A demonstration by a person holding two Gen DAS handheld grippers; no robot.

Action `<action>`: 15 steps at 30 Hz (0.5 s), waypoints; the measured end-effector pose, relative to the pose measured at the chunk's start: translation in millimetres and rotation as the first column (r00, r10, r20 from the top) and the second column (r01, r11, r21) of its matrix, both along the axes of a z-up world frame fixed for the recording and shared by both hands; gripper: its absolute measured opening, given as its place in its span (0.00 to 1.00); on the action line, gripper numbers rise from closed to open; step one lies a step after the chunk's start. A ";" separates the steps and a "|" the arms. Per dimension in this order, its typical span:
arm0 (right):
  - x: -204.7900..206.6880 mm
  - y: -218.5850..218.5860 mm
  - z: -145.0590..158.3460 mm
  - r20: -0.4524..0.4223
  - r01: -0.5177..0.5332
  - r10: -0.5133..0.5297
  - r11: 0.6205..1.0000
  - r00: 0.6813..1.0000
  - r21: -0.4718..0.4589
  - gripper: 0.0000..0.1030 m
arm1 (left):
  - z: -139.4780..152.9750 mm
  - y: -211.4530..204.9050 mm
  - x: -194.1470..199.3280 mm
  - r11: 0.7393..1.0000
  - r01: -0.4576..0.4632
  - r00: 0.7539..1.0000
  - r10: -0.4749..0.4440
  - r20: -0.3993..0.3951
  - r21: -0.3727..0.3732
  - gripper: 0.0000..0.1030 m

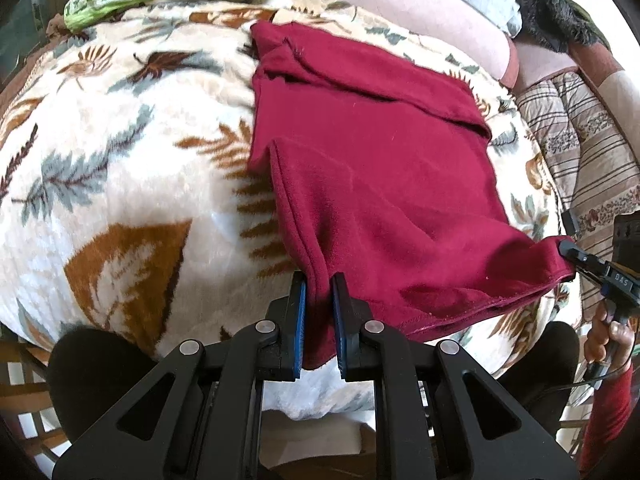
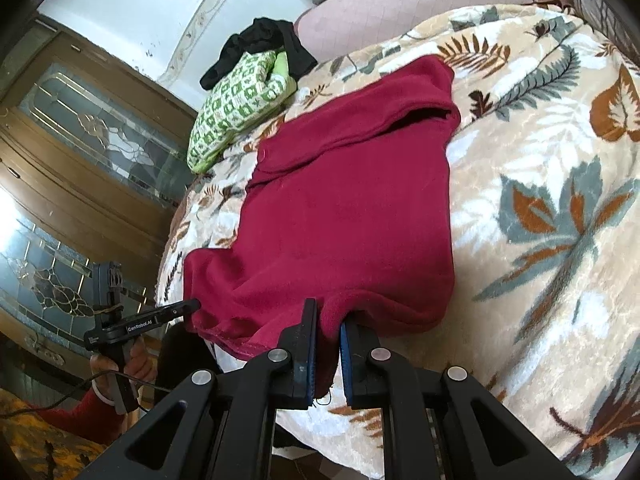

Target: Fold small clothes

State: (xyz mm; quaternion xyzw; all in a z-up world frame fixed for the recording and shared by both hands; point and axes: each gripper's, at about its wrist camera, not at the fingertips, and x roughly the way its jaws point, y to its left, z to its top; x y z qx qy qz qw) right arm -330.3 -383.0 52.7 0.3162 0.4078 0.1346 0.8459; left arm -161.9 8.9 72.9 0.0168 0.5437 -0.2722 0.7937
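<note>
One red garment (image 1: 372, 168), two tongs, left tongs (image 1: 320, 304), right tongs (image 2: 328, 328), each gripping its hem

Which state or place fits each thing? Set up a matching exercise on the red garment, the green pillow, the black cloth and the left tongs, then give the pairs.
Things:
1. red garment
2. green pillow
3. black cloth
4. left tongs

States or places:
A. draped over the pillow's far end
B. shut on a near corner of the garment
C. spread on the leaf blanket, near hem lifted
D. at the blanket's far edge

Pairs: 1-C, 2-D, 3-A, 4-B
</note>
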 end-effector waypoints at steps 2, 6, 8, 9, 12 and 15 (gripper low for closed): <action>0.1 -1.9 5.0 0.011 0.007 -0.007 1.000 1.000 0.000 0.09 | 7.1 0.1 -0.1 1.000 0.004 1.000 -0.004 0.011 -0.014 0.11; -8.2 -4.9 21.9 0.058 0.024 -0.026 0.999 0.998 0.026 0.09 | 25.3 1.6 -6.0 0.998 0.016 0.999 -0.014 0.028 -0.058 0.11; -12.0 -5.6 30.3 0.084 0.030 -0.034 0.999 0.996 0.044 0.09 | 33.1 2.2 -9.0 0.997 0.025 0.999 -0.021 0.043 -0.074 0.11; -14.2 -6.3 34.6 0.099 0.032 -0.037 0.998 0.994 0.054 0.09 | 36.0 2.2 -9.9 0.996 0.026 0.999 -0.023 0.048 -0.079 0.11; -14.3 -5.3 42.0 0.121 0.035 -0.041 0.998 0.992 0.053 0.09 | 43.4 3.1 -10.0 0.995 0.019 0.998 -0.014 0.057 -0.094 0.08; -9.1 -4.9 43.8 0.131 0.036 -0.043 0.997 0.990 0.061 0.09 | 48.4 5.6 -8.6 0.994 0.018 0.998 -0.011 0.066 -0.107 0.08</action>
